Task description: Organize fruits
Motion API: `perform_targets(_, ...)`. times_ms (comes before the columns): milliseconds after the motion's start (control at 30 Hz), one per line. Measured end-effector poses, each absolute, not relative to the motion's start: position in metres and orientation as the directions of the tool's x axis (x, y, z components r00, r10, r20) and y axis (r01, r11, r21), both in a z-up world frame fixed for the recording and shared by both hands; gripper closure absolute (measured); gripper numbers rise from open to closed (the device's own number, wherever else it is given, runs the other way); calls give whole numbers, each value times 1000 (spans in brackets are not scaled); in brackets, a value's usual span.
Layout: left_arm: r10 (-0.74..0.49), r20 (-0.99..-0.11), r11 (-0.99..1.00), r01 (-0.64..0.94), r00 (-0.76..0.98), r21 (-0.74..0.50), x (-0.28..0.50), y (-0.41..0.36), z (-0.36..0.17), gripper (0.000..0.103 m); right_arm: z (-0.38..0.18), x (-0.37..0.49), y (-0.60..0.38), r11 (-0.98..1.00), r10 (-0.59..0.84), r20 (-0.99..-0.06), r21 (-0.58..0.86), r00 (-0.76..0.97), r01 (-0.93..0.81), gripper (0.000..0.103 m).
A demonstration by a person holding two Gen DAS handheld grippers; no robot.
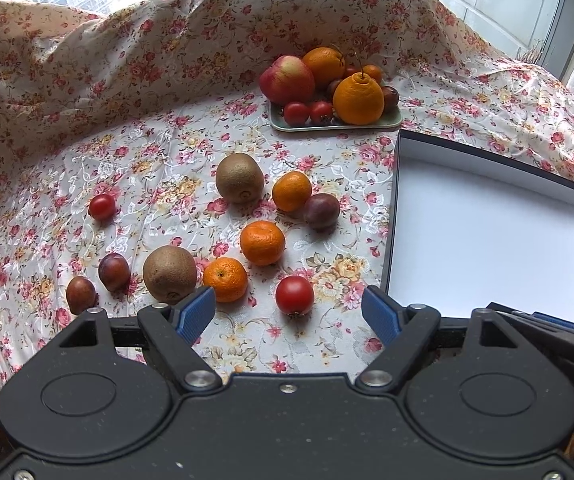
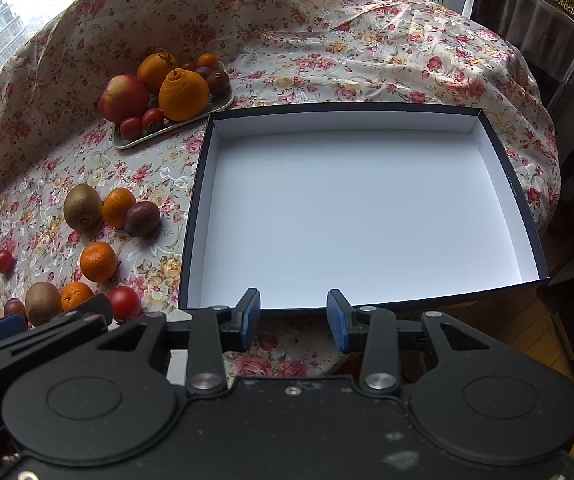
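Observation:
Loose fruit lies on the flowered cloth: two kiwis (image 1: pixel 240 178) (image 1: pixel 169 274), three mandarins (image 1: pixel 262 242), a red tomato (image 1: pixel 294 295), a smaller tomato (image 1: pixel 102 207) and three dark plums (image 1: pixel 321 212). My left gripper (image 1: pixel 288 306) hangs open and wide just in front of the near tomato, with nothing between its blue pads (image 1: pixel 197 312). An empty dark box with a white inside (image 2: pixel 351 208) sits to the right of the fruit. My right gripper (image 2: pixel 293 312) hovers at the box's near rim, its pads a narrow gap apart and holding nothing.
A pale green tray (image 1: pixel 391 122) at the back carries an apple (image 1: pixel 287 80), big oranges (image 1: pixel 358 98) and several small fruits. The cloth rises in folds behind and to the left. A window runs along the back. Dark furniture and wooden floor (image 2: pixel 567 320) lie right of the table.

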State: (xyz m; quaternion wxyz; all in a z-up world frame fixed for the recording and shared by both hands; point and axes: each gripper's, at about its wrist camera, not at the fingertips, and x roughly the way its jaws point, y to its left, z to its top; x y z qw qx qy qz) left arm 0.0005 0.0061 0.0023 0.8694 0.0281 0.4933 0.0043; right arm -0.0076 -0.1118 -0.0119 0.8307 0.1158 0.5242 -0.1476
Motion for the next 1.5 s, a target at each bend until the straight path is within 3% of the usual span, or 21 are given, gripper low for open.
perform_targets(1500,100,-873,994,-3,477,112,1,12,-1,21,-14,-4,-101,940,-122,-907,25,403,341,64)
